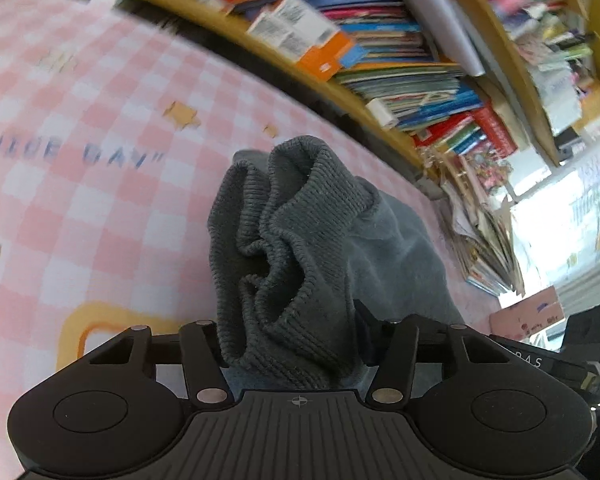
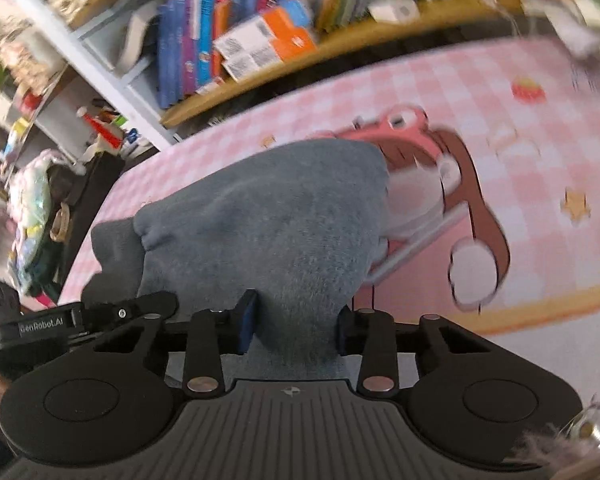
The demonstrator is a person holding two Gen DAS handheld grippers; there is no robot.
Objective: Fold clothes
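The left hand-held gripper (image 1: 296,344) is clamping a bunched, ribbed edge of a grey garment (image 1: 300,240), the knit band crumpling up in folds between its two fingers at the lower centre of the left wrist view, with smoother grey fabric trailing off toward the right. The right hand-held gripper (image 2: 296,330) is pinching another part of the same grey garment (image 2: 260,216), its blue-padded fingers (image 2: 247,326) pressing in on a narrow neck of cloth, while the rest of the fabric is spreading wide toward the centre of the right wrist view and reaching out to the left. Under the garment, a pink-and-white checked mat (image 1: 100,168) is filling the left half of the left wrist view, showing small stars and blurred blue lettering; in the right wrist view the same mat (image 2: 540,152) is showing a cartoon figure to the right of the cloth. A bookshelf (image 1: 380,40) packed with colourful books is running across the top of both views, and both pictures are looking slightly blurred. The left hand-held gripper is also showing at the left edge of the right wrist view, beside the cloth.
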